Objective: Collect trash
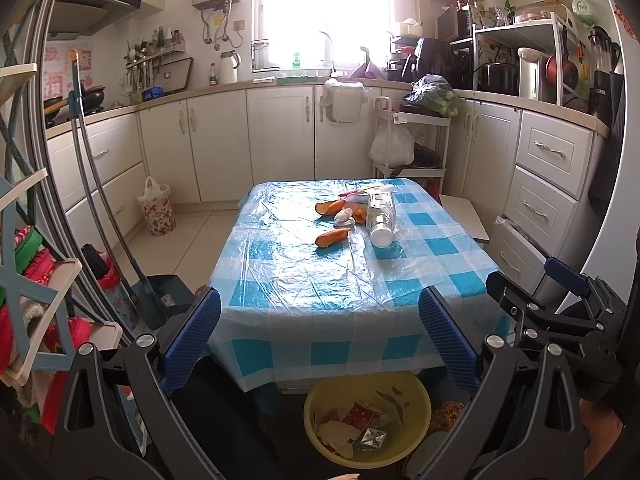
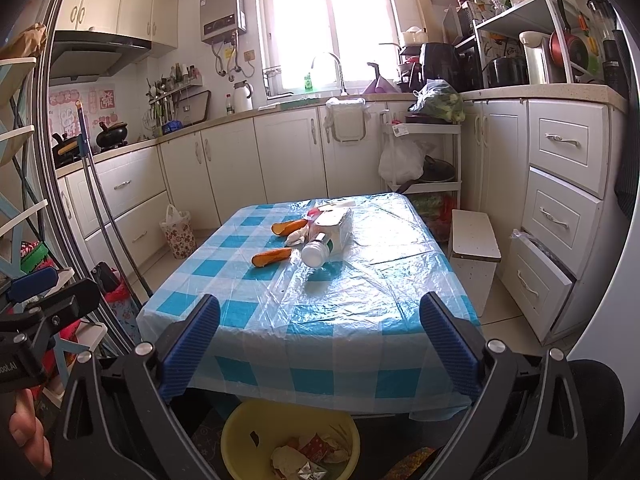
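Observation:
A low table with a blue-and-white checked cloth [image 1: 320, 280] [image 2: 320, 312] holds a cluster of trash near its far end: an empty clear bottle lying on its side [image 1: 381, 216] [image 2: 330, 236], two orange peel pieces [image 1: 332, 237] [image 1: 330, 207] [image 2: 272, 257] [image 2: 289, 226], and a crumpled white tissue [image 1: 344, 216] [image 2: 296, 237]. A yellow basin [image 1: 366, 416] [image 2: 288, 440] holding scraps sits on the floor under the table's near edge. My left gripper [image 1: 320, 340] and right gripper [image 2: 320, 344] are both open and empty, held in front of the near edge, well short of the trash.
Kitchen cabinets run along the back and right. A white stool [image 2: 474, 248] stands right of the table. A floral bin [image 1: 157, 208] sits on the floor at the left. A dustpan [image 1: 160, 296] and racks [image 1: 24, 240] crowd the left side. The other gripper [image 1: 560, 312] shows at right.

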### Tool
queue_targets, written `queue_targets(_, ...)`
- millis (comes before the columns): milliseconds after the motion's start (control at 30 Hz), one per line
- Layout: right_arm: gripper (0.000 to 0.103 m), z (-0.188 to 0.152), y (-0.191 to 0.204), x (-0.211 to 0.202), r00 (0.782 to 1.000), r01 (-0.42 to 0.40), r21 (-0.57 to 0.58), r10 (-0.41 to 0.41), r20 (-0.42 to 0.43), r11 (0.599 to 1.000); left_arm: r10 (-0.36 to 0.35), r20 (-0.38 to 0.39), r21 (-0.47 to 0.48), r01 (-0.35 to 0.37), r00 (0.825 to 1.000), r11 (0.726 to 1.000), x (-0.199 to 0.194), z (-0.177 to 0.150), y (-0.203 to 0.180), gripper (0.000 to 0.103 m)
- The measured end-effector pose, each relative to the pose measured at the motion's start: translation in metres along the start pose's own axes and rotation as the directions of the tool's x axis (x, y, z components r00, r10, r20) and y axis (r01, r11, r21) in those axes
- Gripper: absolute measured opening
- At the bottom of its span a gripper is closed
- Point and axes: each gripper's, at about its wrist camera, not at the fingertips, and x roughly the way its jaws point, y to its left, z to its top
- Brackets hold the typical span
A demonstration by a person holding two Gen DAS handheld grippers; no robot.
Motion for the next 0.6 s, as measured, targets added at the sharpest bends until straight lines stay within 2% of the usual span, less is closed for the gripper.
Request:
queue_targets(400, 0.096, -0.004, 0.002, 0.005, 1.0, -0.002, -0.012, 0.002, -0.021, 1.0, -0.012, -0.025, -0.006, 0.012, 1.0, 1.0, 0.009, 0.0, 0.002, 0.096)
queue_targets(600, 0.096, -0.003, 0.0, 0.019, 0.997, -0.023, 0.013, 0.024, -0.076, 1.0, -0.009, -0.069, -0.022, 0.008, 0.998, 1.0, 0.032, -0.006, 0.013, 0.096)
